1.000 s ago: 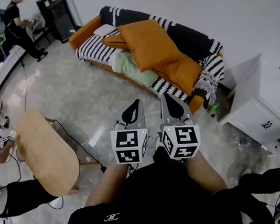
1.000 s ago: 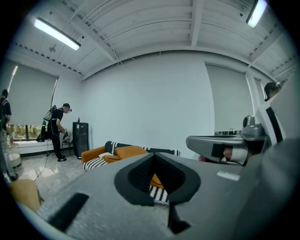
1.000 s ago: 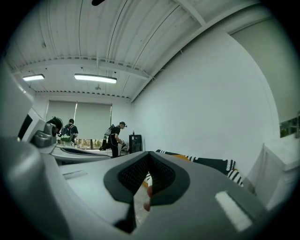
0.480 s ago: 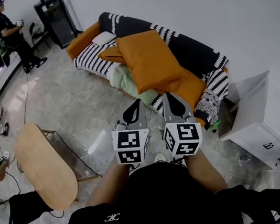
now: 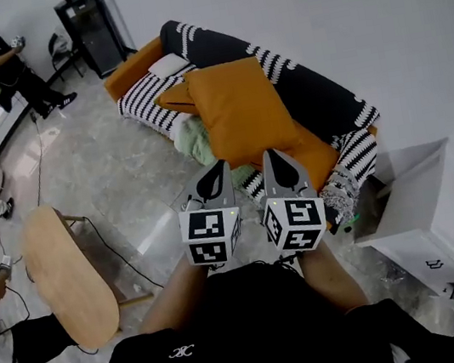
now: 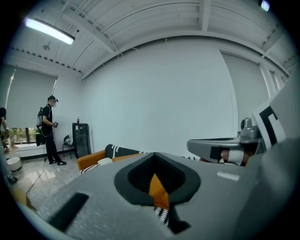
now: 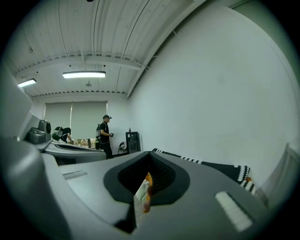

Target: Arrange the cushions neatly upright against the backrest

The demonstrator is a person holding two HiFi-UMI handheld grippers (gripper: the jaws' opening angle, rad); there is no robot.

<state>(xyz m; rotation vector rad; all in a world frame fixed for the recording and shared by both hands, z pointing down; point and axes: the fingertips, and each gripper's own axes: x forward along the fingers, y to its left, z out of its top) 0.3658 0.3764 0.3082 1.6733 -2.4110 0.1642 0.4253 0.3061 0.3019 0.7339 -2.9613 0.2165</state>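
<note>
An orange sofa (image 5: 132,65) draped with a black-and-white striped throw (image 5: 308,98) stands against the white wall. On its seat a big orange cushion (image 5: 241,109) lies tilted over a pale green cushion (image 5: 192,137). A second orange cushion (image 5: 177,97) and a small white one (image 5: 166,64) lie further left. My left gripper (image 5: 221,166) and right gripper (image 5: 266,156) are held side by side just short of the sofa's front edge, both shut and empty. In the left gripper view orange fabric (image 6: 157,187) shows past the closed jaws.
A wooden oval table (image 5: 66,276) stands on the left with cables (image 5: 109,248) on the marble floor beside it. A white cabinet (image 5: 434,206) sits at the sofa's right end. A black cabinet (image 5: 88,23) and a standing person (image 5: 5,63) are at the far left.
Both grippers have come closer to the sofa, staying shut and side by side. The sofa and cushions now sit nearer in the head view. The standing person has shifted further left.
</note>
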